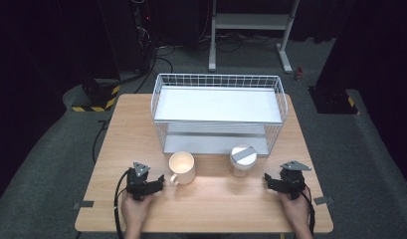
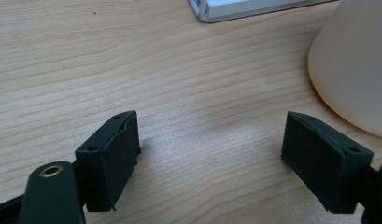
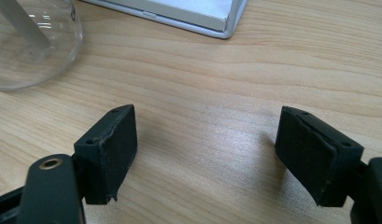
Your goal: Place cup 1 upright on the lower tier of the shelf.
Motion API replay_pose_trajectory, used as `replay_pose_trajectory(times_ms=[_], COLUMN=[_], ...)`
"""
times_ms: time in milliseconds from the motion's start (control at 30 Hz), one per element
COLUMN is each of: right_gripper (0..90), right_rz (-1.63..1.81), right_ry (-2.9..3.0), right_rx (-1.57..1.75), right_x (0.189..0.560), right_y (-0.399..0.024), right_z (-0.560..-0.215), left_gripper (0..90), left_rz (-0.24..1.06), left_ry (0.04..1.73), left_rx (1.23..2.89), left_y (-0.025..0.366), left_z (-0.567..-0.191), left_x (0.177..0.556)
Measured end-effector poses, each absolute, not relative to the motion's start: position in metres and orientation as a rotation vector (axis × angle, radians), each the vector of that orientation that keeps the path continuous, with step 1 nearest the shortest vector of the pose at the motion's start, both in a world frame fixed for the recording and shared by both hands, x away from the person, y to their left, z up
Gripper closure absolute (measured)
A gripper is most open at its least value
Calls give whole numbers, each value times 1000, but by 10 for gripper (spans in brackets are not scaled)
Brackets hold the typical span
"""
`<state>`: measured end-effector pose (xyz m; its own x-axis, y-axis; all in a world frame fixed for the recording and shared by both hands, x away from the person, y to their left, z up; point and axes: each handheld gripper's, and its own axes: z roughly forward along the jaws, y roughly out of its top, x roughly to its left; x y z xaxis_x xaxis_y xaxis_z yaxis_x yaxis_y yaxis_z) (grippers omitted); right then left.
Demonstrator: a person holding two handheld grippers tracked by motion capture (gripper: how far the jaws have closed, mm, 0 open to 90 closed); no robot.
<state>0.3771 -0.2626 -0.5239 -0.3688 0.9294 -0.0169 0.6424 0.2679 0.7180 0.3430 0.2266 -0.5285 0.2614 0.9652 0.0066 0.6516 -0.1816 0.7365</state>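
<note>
My left gripper (image 1: 161, 181) sat low on the wooden table (image 1: 216, 199), jaws spread wide with nothing between them, the cream mug (image 1: 182, 167) just beside it to the right. My right gripper (image 1: 267, 180) was gaping too, empty, with the lidded glass jar (image 1: 243, 160) near its left. Both stood in front of the white wire rack (image 1: 218, 112).
</note>
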Motion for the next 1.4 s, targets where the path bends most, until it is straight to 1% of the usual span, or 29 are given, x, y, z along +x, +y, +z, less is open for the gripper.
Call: replay_pose_trajectory(times_ms=[733, 933, 1400], right_gripper=[208, 154, 155], right_rz=[880, 871, 941], right_ry=[2112, 2127, 2143], right_rx=[1417, 1416, 1357], right_x=[376, 375, 363], right_y=[-263, -262, -261], right_z=[-524, -524, -523], left_gripper=[195, 195, 182], left_rz=[652, 652, 651], left_ry=[1464, 1464, 1470], left_rx=[1912, 1912, 1913], left_y=[227, 227, 226], left_z=[-529, -529, -529], left_x=[343, 343, 343])
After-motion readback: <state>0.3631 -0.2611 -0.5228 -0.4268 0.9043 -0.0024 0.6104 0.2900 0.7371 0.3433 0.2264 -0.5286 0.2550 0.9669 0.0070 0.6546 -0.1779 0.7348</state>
